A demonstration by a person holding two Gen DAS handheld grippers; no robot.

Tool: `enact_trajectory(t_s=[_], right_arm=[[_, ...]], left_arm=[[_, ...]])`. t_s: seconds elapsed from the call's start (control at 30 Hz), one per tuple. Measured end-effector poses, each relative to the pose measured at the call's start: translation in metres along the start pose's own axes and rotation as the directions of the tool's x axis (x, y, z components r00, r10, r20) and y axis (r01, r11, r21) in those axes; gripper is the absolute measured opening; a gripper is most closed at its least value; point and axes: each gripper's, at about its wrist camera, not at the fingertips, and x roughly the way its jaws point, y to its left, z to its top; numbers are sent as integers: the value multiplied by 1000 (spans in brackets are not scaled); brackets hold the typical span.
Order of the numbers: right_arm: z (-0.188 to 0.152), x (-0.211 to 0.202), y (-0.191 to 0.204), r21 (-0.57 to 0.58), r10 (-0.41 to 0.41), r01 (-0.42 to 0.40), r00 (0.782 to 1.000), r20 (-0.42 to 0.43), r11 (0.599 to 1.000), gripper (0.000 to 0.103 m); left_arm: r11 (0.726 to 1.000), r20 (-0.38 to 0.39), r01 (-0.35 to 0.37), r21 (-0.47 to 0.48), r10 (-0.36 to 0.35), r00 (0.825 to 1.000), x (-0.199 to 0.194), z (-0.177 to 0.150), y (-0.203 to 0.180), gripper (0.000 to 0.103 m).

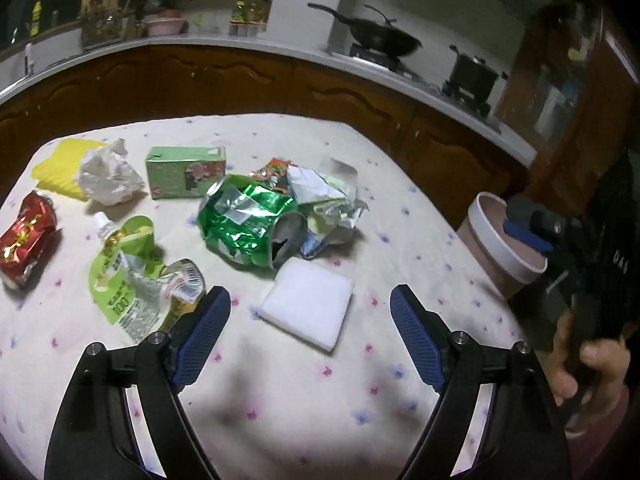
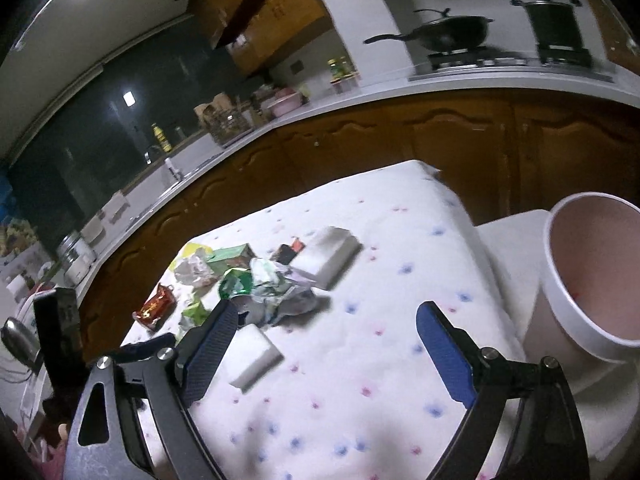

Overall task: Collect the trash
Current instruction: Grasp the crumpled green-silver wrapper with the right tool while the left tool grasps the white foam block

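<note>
The left gripper [image 1: 310,300] stands with its fingers [image 1: 204,336] wide apart and nothing between them, hovering just above the bench [image 1: 280,400], which is draped in white cloth with small pink and blue flowers. The right gripper [image 2: 324,316] is spread just as wide and holds nothing.

The trash lies in a loose cluster ahead of the left gripper: a flat white foam pad [image 1: 308,308] nearest, a crumpled shiny green can [image 1: 248,224], torn foil wrappers [image 1: 328,200], a green carton [image 1: 186,176], a squashed green drink pouch [image 1: 124,272], wadded white paper [image 1: 108,178] and a crushed red can [image 1: 24,240]. A round pink bin [image 1: 504,248] with a white rim stands off the bench's right edge.

Only the right wrist view looks into the bin [image 2: 592,276] and shows a second white block [image 2: 332,256]; only the left shows a hand [image 1: 588,364] gripping the other tool's handle.
</note>
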Motion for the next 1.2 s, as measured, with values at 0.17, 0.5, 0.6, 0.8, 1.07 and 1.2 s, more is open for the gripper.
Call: enact_trajectory(t_s=[0.17,0.5,0.6,0.8,1.07,1.2], right_arm=[[7,27,5,-8,59,-60,997,-39,998,86],[14,98,16,-35,122,-130,977,-177,991,67],[14,113,20,-51,132,-145,970,-203,988,66],[14,137,28,-78,122,-147,958,-260,986,39],[13,122,22,-81,110,-130,970,-218,988,0],[16,109,16,-55,119,-132,975,-188,990,1]], left_arm=[[1000,-36,14,8,-14,999,19,2,3,84],[1000,-87,11,23,-9,996,47,-1,6,84],[1000,-94,1,28,2,996,51,-2,7,74],[999,-114,38,12,-36,993,55,-3,10,51],[999,-76,30,33,-27,997,43,0,9,27],[999,-98,32,31,-29,995,43,2,11,33]])
